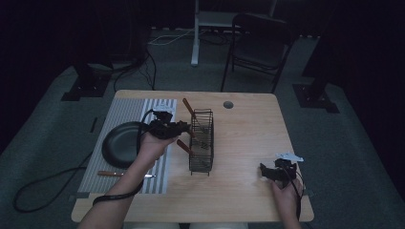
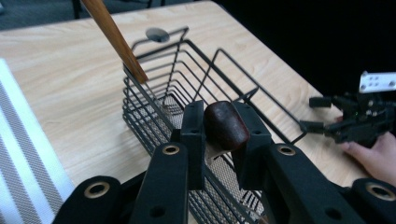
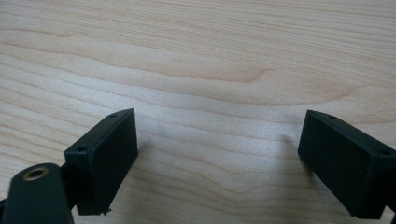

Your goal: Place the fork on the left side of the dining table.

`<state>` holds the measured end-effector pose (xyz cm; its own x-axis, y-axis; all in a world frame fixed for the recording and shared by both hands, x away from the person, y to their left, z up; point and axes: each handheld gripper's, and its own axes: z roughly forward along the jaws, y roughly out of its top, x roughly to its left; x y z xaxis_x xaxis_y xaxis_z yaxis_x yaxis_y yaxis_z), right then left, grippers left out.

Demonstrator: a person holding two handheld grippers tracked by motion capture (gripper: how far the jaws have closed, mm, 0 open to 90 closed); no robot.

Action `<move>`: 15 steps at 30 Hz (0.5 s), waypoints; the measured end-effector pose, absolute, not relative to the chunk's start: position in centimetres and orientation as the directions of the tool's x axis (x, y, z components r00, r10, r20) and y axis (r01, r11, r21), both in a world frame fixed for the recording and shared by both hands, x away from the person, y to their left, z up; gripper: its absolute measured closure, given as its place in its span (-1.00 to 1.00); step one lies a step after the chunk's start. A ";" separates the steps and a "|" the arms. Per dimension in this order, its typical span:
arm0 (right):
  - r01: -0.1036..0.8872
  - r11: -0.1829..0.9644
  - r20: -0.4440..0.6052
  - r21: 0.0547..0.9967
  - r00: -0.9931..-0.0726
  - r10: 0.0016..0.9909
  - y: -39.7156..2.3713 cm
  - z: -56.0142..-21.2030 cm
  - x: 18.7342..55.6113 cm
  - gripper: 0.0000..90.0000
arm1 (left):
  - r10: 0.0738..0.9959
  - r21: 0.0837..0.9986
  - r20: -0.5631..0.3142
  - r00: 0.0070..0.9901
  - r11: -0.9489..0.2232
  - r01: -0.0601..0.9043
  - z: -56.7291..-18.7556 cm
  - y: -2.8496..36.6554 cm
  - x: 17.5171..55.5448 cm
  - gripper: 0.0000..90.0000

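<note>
A black wire basket (image 1: pixel 211 138) stands mid-table. One light wooden handle (image 1: pixel 188 107) leans out of its far left corner, and another handle (image 1: pixel 184 146) pokes out of its left side. My left gripper (image 1: pixel 186 128) is at the basket's left rim. In the left gripper view it (image 2: pixel 224 130) is shut on the rounded end of a dark brown handle (image 2: pixel 225 122) over the basket (image 2: pixel 187 70), with the leaning handle (image 2: pixel 114 37) behind. My right gripper (image 1: pixel 264 170) rests open near the front right edge, its jaws (image 3: pixel 217 154) wide apart over bare wood.
A striped placemat (image 1: pixel 124 112) covers the table's left side and carries a black plate (image 1: pixel 119 143). A wooden-handled knife (image 1: pixel 125 174) lies near the mat's front. A round cable hole (image 1: pixel 228 104) sits at the back. A chair (image 1: pixel 260 47) stands beyond the table.
</note>
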<state>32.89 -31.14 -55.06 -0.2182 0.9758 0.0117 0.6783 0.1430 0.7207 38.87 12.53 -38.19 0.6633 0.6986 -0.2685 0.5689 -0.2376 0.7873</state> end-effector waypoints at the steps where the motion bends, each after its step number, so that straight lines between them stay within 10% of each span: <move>1: 0.677 0.144 0.010 0.721 -0.219 0.976 -31.1 -55.1 32.9 -0.74 | 0.701 0.790 -0.268 0.661 -0.232 0.567 -38.0 12.6 38.8 0.71; 15: 0.678 0.144 0.011 0.721 -0.219 0.976 -31.1 -55.0 32.9 -0.74 | 0.671 0.859 -0.230 0.705 -0.200 0.471 -32.1 14.6 36.7 0.71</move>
